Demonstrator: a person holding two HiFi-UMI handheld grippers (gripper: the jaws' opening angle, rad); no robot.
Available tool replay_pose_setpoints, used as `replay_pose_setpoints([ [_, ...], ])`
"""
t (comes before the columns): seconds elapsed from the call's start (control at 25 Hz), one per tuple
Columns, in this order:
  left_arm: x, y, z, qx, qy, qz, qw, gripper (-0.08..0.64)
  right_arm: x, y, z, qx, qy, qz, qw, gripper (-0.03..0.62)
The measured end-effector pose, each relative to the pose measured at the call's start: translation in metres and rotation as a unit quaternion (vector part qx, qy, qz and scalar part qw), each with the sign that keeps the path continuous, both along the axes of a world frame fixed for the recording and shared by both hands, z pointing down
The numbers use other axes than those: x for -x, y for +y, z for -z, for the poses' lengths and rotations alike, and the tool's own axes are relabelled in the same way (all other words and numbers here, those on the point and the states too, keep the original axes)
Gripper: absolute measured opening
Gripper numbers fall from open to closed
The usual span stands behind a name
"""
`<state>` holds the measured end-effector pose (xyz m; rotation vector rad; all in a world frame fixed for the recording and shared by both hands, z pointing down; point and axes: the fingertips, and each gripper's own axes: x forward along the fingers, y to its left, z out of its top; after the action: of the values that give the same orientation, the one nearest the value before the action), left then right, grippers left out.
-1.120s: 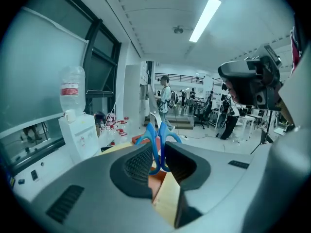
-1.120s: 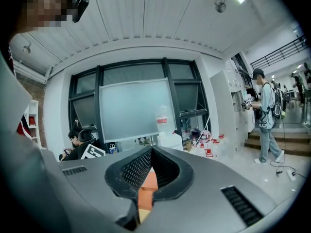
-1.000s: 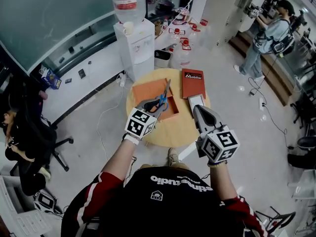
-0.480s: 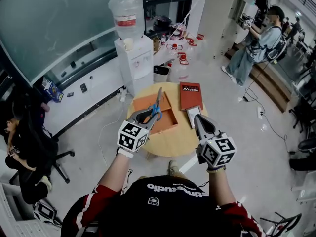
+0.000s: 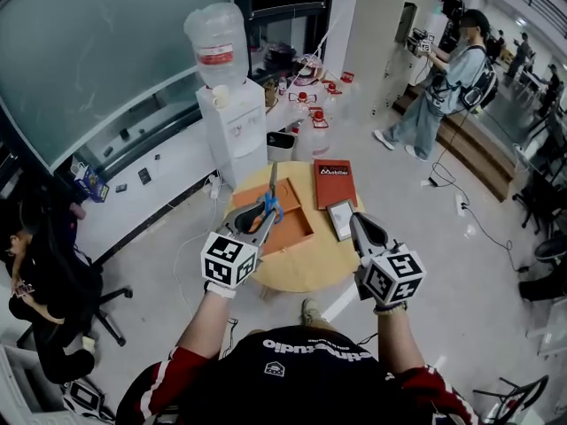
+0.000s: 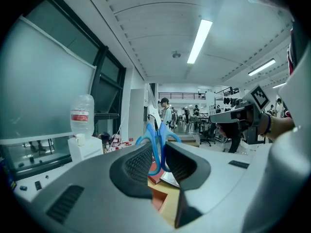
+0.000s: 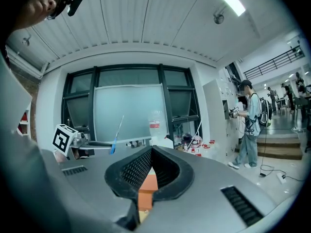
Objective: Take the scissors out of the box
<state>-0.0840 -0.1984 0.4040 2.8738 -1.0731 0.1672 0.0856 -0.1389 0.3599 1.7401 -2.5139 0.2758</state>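
The left gripper [image 5: 262, 218] clamps the blue handles of the scissors [image 5: 271, 193] above the orange box [image 5: 297, 230] on the counter [image 5: 306, 273], while the right gripper [image 5: 358, 221] sits closed and empty; pinched only by their loops, the scissors could swivel or slip free.

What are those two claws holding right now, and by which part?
The left gripper clamps the scissors by their blue handles; the right gripper, jaws together, holds nothing.

Both arms reach forward, roughly level. The left gripper [image 5: 263, 216] clamps its jaws on the scissors [image 5: 272, 184]; the right gripper's [image 5: 358, 222] jaws meet, empty.
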Motion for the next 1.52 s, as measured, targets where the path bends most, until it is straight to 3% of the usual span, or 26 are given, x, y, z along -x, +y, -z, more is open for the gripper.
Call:
replay_pose_setpoints([
  [0.28, 0.009, 0.0, 0.021, -0.038, 0.017, 0.02, 0.9989, 0.098, -0.007, 0.002, 0.003, -0.003, 0.007, -0.011, 1.0, 0.028],
  [0.72, 0.022, 0.001, 0.04, -0.044, 0.053, 0.034, 0.997, 0.098, -0.006, 0.0, 0.008, -0.006, 0.015, -0.009, 1.0, 0.028],
  [0.96, 0.024, 0.001, 0.048, -0.073, 0.048, 0.041, 0.9953, 0.095, -0.005, -0.001, 0.01, -0.01, 0.017, -0.008, 1.0, 0.028],
  [1.52, 0.024, 0.002, 0.058, -0.085, 0.049, 0.04, 0.9944, 0.095, -0.01, -0.004, 0.016, -0.024, 0.014, -0.02, 0.999, 0.028],
])
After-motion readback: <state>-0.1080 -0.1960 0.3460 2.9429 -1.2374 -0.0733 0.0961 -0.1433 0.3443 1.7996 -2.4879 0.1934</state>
